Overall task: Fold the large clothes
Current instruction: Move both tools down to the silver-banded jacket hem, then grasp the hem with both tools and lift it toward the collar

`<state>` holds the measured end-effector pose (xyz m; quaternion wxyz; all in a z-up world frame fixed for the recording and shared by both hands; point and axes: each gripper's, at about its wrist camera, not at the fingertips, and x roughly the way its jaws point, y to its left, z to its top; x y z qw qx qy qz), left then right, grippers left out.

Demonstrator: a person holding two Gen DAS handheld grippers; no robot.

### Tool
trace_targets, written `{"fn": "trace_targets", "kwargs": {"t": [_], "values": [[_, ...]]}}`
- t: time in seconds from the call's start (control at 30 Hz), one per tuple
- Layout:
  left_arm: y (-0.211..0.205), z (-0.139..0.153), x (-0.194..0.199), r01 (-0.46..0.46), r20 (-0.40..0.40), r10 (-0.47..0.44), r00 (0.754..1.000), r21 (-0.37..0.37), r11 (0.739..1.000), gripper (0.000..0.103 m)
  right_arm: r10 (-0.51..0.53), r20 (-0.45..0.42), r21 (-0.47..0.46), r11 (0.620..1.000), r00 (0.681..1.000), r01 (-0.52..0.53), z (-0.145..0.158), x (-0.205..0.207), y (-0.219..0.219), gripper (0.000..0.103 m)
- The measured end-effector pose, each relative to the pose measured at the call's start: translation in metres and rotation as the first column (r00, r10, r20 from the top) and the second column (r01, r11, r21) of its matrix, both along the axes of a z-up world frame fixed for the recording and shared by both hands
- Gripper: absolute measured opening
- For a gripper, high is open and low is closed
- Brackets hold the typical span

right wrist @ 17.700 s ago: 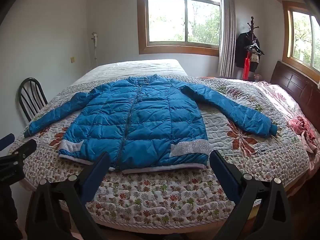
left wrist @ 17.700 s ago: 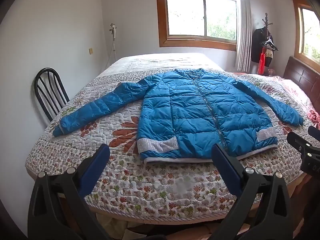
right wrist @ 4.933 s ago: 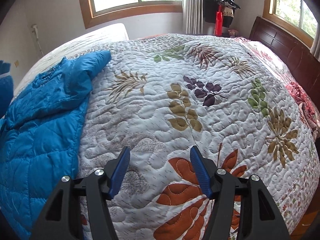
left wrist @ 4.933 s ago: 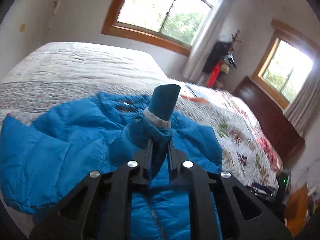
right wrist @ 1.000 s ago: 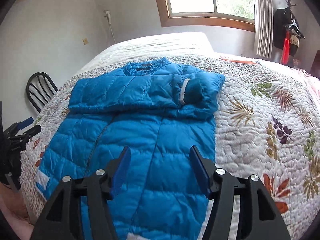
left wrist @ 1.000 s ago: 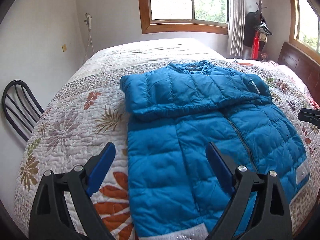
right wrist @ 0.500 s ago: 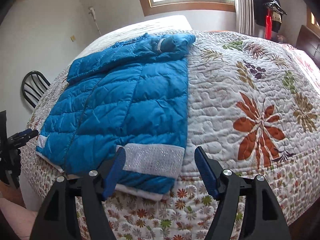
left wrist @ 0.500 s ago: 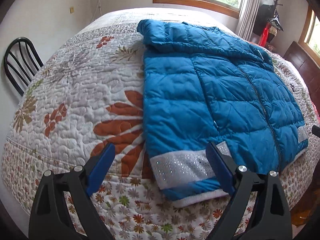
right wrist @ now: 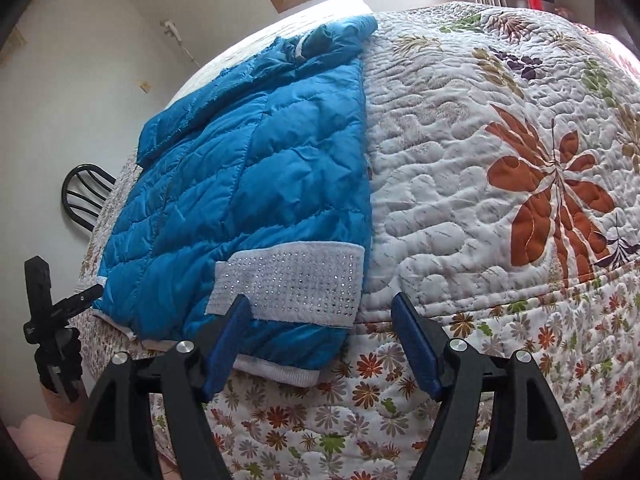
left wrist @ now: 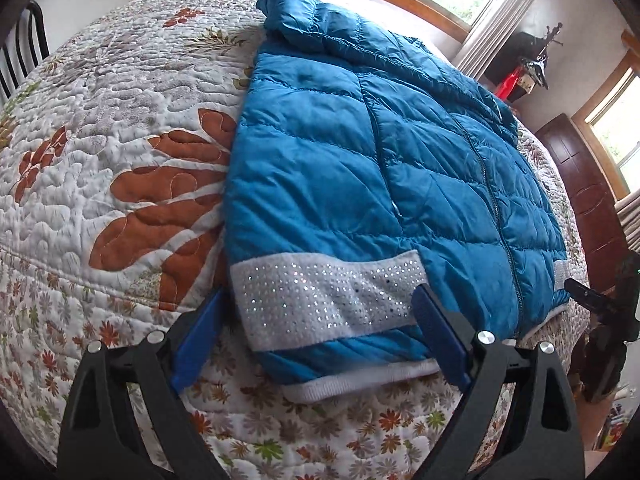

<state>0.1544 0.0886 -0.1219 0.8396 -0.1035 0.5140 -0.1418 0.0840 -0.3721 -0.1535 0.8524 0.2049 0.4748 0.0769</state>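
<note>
Lying on the quilted bed [left wrist: 100,152], a blue jacket [left wrist: 360,168], sleeves folded in

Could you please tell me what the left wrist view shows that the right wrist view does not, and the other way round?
Only the left wrist view shows the dark wooden headboard and the jacket's front zipper in full.

Only the right wrist view shows a white-trimmed sleeve cuff folded across the top of the jacket, and a purple leaf print on the quilt.

Both show the blue puffer jacket on the floral quilt, its hem at the bed edge, and an open gripper over a sequined white pocket band: left gripper, right gripper.
</note>
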Motion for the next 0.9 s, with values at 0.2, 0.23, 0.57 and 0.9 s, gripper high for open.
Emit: {"fn": "trace_targets", "kwargs": {"t": [0.2, 0.23, 0.57, 0.9], "values": [[-0.003, 0.001, 0.006, 0.009, -0.002, -0.009, 1.000, -0.076, 0.997, 0.078, 0.074, 0.016, -0.020, 0.997, 0.997, -0.074, -0.001, 0.000, 0.019, 0.054], [-0.003, 0.002, 0.006, 0.009, -0.002, -0.010, 1.000, -0.074, 0.997, 0.071, 0.082, 0.019, -0.028, 0.996, 0.996, -0.082, -0.001, 0.000, 0.022, 0.051], [0.016, 0.020, -0.007, -0.036, 0.056, 0.043, 0.998, -0.123, 0.992, 0.014, 0.076, 0.116, 0.007, 0.997, 0.990, -0.077, 0.018, -0.013, 0.020, 0.012], [0.035, 0.037, -0.071, 0.047, 0.136, -0.026, 0.990, -0.153, 0.987, 0.013, 0.088, 0.190, 0.043, 0.994, 0.978, -0.098, 0.027, -0.083, 0.024, 0.011]]}}
